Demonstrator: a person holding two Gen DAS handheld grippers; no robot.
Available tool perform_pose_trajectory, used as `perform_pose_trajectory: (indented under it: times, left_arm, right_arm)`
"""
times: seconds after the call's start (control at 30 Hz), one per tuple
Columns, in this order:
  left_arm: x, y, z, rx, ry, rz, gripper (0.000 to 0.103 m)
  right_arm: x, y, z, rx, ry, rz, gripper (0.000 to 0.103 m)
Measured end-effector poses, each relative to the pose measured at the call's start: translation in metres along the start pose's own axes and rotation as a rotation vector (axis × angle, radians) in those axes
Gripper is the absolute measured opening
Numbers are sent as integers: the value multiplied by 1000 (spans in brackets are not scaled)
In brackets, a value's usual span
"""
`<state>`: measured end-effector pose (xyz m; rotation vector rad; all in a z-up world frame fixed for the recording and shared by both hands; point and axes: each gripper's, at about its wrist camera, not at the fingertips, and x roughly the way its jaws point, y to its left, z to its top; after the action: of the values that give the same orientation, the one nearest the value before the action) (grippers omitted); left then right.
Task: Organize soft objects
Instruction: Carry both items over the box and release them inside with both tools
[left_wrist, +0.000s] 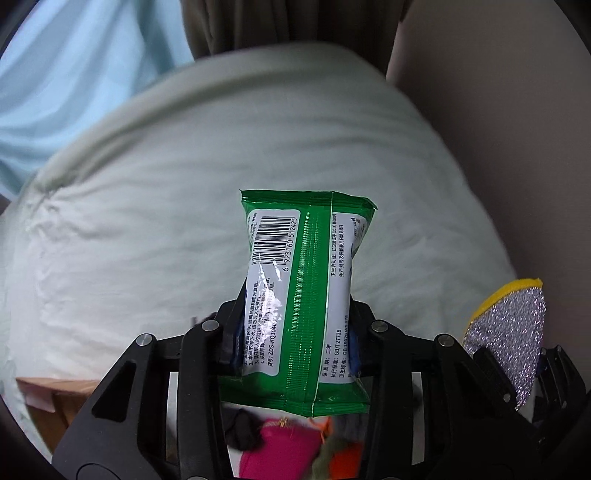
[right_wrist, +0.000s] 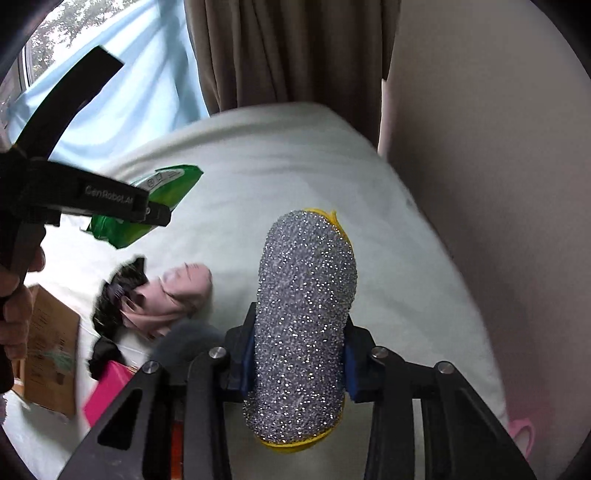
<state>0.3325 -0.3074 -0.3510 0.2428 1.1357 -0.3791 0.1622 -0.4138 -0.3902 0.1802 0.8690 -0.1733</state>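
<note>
A: Left gripper (left_wrist: 295, 332) state?

B: Closed down on a green wipes pack (left_wrist: 303, 295). The pack is pinched at its middle between the blue pads (left_wrist: 354, 347), barcode side up, and is squeezed narrow where it is gripped. It is held above the pale bed sheet (left_wrist: 147, 221), not touching it.

A: Right gripper (right_wrist: 299, 369)?

B: Clamped on a glittery silver scouring sponge (right_wrist: 306, 314) with a yellow edge. The sponge is bulged into a rounded shape between the jaws and stands out forward past the fingertips. It is also held off the sheet (right_wrist: 277, 166).

A: Are the two seen together?

B: Yes. In the right wrist view the left gripper (right_wrist: 147, 210) is seen at upper left with the green pack (right_wrist: 162, 184) in it. In the left wrist view the sponge (left_wrist: 506, 332) is seen at the right edge, just beside the left gripper.

A: Other items?

B: On the sheet, left of the right gripper: a pink cloth (right_wrist: 173, 295) touching a black item (right_wrist: 118, 291), a magenta pouch (right_wrist: 107, 391), a blurred grey fuzzy item (right_wrist: 184, 343), a cardboard box (right_wrist: 51, 350) at the edge. A brown curtain (right_wrist: 288, 48) and light blue curtain (right_wrist: 129, 92) are seen behind the bed, a beige wall (right_wrist: 498, 147) to the right.
</note>
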Motion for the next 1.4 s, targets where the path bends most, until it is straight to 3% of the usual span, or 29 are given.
perform_pose_trajectory:
  times: [0.23,0.4,0.57,0.8,0.93,1.1,1.4]
  left_arm:
    - [-108,13,5,-67,-101,6,36]
    - [-185,47,-8,-129,-174,15,36]
    - [-249,92,-39,-185,-241,41,36]
    - [-304,164,-98,-260,-276,82,36]
    - [-314,214,-131,-300,-256,113,36]
    - [-301,282,-165,-350,-198,141,36]
    - [-229,369,-210,-359,-42,148,36]
  right_arm:
    - [-86,21,47,-16,-81,26,34]
    - [-147,46,74,-30,-127,62,34]
    - [-206,79,91,-56,-171,102,34]
    - [-256,154,98,-101,-169,192,34]
    - [-263,201,94,-109,-128,243,34]
    - [-241,270,84,-143,-59,272,34]
    - [-174,364,50,-127,120,291,34]
